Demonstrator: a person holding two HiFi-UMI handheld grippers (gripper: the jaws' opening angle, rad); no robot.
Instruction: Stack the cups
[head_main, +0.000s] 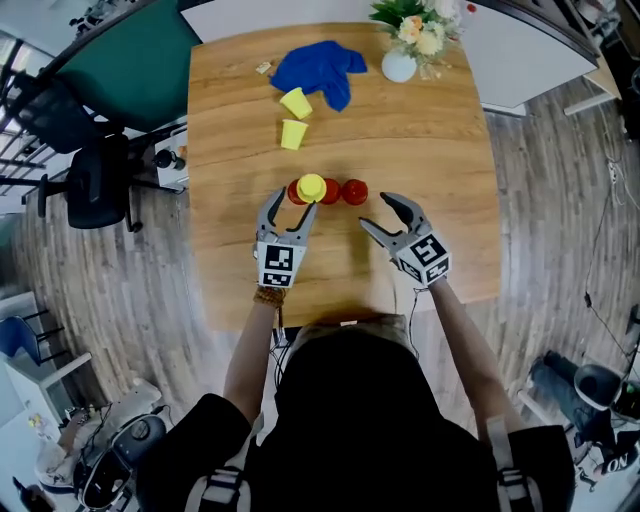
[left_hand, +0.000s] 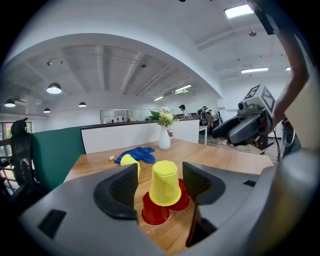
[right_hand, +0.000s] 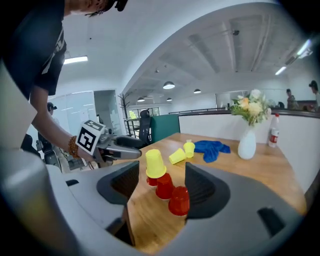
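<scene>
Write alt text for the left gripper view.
An upside-down yellow cup rests on two upside-down red cups on a wooden table, framed by the open jaws of the left gripper. Behind lie a second yellow cup, a blue cloth and a white vase of flowers.

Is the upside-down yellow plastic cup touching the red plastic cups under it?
Touching. The left gripper view shows the upside-down yellow plastic cup raised off the wood, its rim resting on the upturned bases of two red plastic cups.

L gripper (head_main: 295, 204), R gripper (head_main: 376, 212): jaws apart, nothing held.
</scene>
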